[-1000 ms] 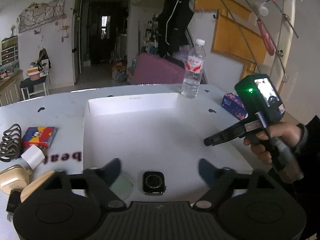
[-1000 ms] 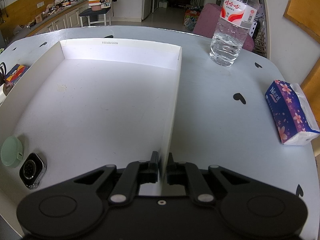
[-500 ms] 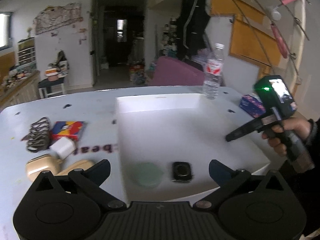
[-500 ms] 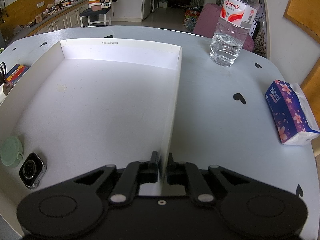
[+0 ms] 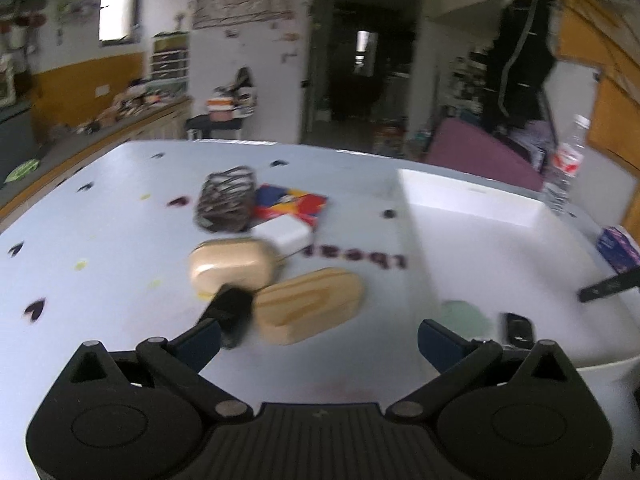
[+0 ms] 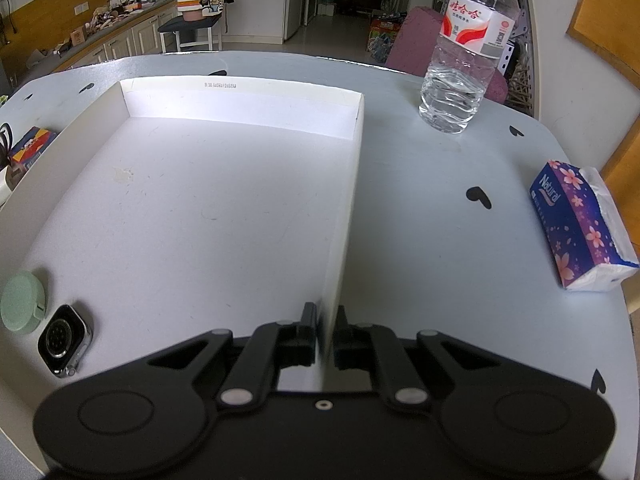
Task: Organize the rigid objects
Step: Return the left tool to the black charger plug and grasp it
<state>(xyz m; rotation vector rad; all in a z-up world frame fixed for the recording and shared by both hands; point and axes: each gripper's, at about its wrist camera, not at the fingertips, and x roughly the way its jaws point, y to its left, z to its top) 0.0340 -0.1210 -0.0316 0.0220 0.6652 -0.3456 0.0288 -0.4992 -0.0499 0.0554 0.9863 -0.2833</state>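
Pinching the white box [image 6: 240,208] by its right wall, the right gripper [image 6: 325,336] seemingly steadies it. The left gripper [image 5: 316,340], jaws wide and empty, faces the wooden oval [image 5: 308,304] outside the box's left wall; a watch [image 6: 62,340] lies in its near-left corner. The tissue pack [image 6: 576,224] reads "Natural".

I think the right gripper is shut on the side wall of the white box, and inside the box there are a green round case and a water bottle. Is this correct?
Not quite. The right gripper is shut on the white box wall, and the green round case is inside, but beside it lies a watch. The right wrist view shows the water bottle outside on the table.
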